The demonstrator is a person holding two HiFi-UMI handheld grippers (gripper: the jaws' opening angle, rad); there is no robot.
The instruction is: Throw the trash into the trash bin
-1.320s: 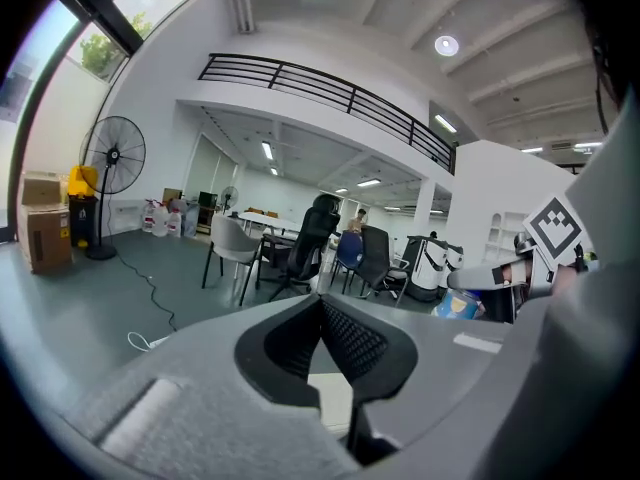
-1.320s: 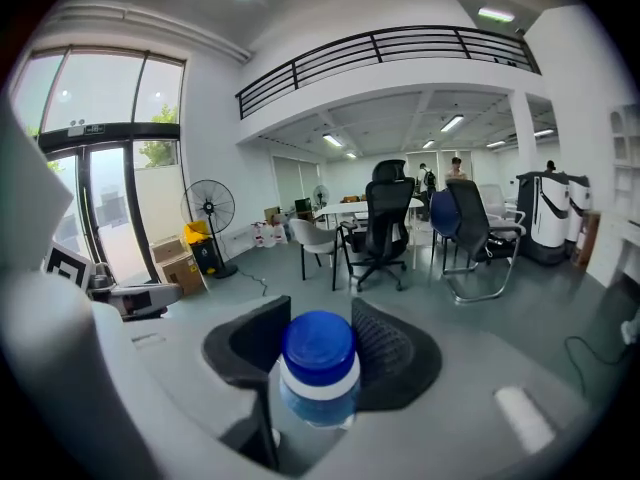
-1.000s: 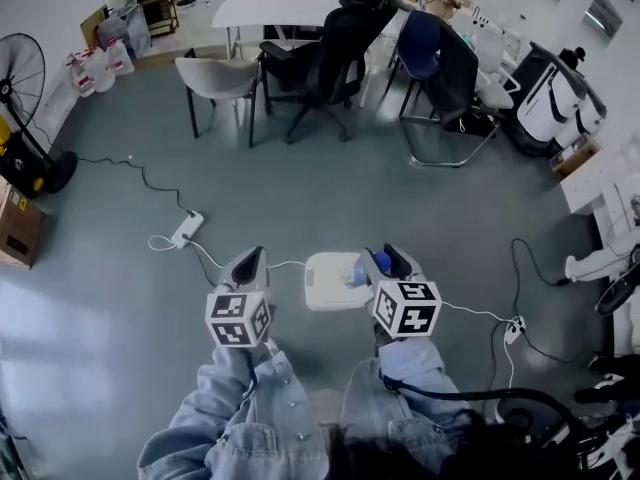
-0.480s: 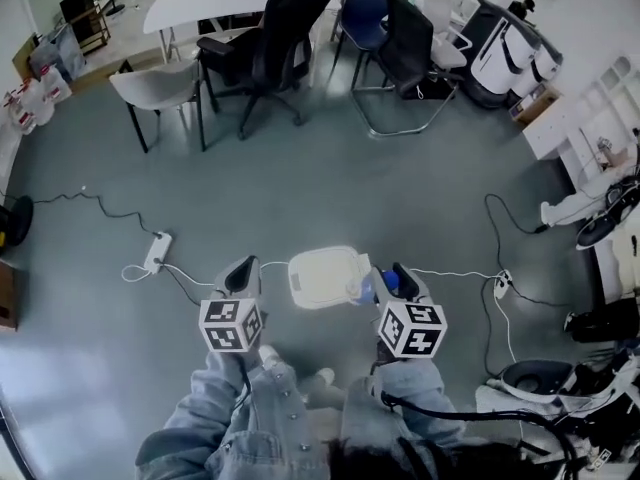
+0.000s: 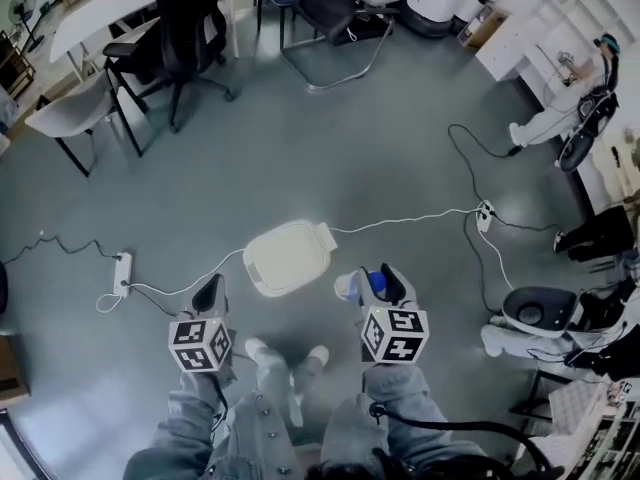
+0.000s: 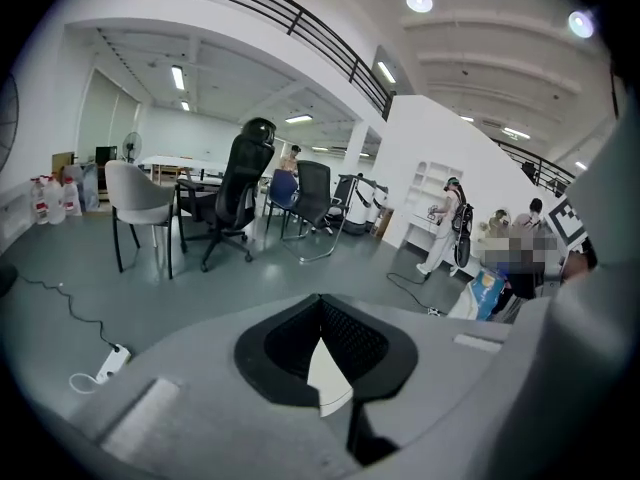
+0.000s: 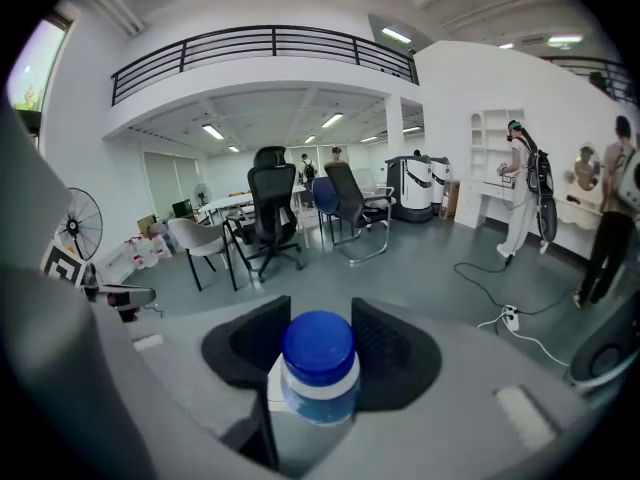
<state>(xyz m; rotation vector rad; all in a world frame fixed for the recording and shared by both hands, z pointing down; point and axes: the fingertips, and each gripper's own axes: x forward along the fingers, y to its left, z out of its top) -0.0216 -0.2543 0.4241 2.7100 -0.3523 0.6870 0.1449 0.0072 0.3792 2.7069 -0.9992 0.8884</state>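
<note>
Two grippers reach out over a grey floor, both tilted downward. The right gripper (image 5: 385, 274) (image 7: 320, 330) is clamped on a bottle (image 5: 349, 286) (image 7: 320, 373) with a blue cap. In the right gripper view its black pads (image 7: 387, 346) press the bottle from either side, and the cap stands up between them.

The left gripper (image 5: 208, 286) (image 6: 318, 302) has its jaws brought together at the tips and carries nothing that can be made out. A white sliver shows in the wedge behind those tips, possibly the bin seen through the gap.

The trash bin (image 5: 287, 258), white and seen from above, sits on the floor just ahead of both tools. It lies forward and to the right of the left gripper, and forward and to the left of the right one. The bottle is near the bin but apart from it.

A power strip (image 5: 122, 273) lies on the floor off to the left gripper's left, with its white cable (image 5: 190, 286) trailing toward the bin.
</note>
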